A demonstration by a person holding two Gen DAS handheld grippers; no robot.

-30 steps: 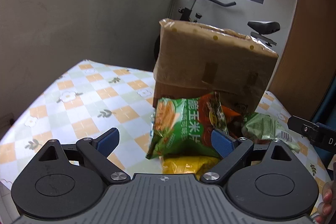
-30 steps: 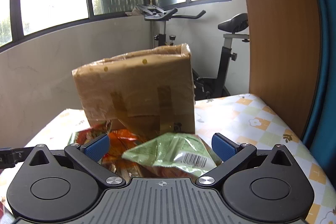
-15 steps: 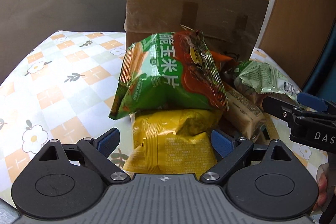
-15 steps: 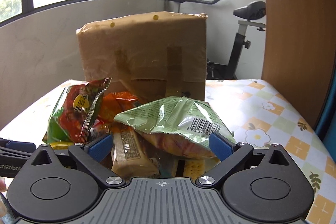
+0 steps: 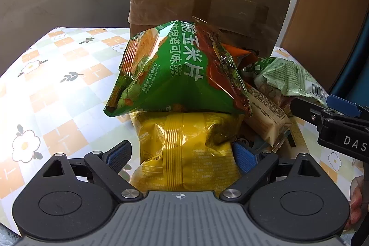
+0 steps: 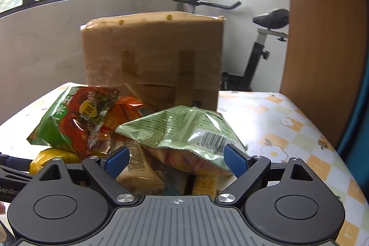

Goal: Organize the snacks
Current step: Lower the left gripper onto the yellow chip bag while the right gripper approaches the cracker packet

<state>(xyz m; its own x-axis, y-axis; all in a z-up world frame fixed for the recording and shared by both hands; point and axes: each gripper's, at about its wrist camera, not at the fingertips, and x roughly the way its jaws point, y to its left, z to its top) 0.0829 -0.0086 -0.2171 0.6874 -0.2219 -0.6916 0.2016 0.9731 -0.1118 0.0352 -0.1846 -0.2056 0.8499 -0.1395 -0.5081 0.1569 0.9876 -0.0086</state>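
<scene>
Yellow crinkled foil fills the gap between the blue pads of the left gripper (image 5: 182, 155): a yellow snack bag (image 5: 186, 149) lies flat on the checked floral tablecloth (image 5: 57, 89), its near end cut off by the gripper body. The fingers are spread wide on either side of it; the right pad seems to touch the foil, the left stands just clear, so nothing is pinched. On top of the yellow bag rests a puffed green and red corn-chip bag (image 5: 175, 70), which hides most of an orange packet (image 5: 239, 54) behind it. A beige wrapped bar (image 5: 265, 117) leans beside them, its lower end hidden.

From the right wrist view, the right gripper (image 6: 176, 160) also stands wide open, its pads flanking the near edge of a pale green snack pouch with a barcode (image 6: 184, 128) without clamping it. Under the pouch something yellow and cracker-like (image 6: 205, 183) shows only in part; what it is cannot be told. The whole pile sits against a tall brown taped cardboard box (image 6: 152, 61) on the table. Behind stands an exercise bike (image 6: 265, 38), partly hidden by the box and by a wooden panel (image 6: 322, 38).
</scene>
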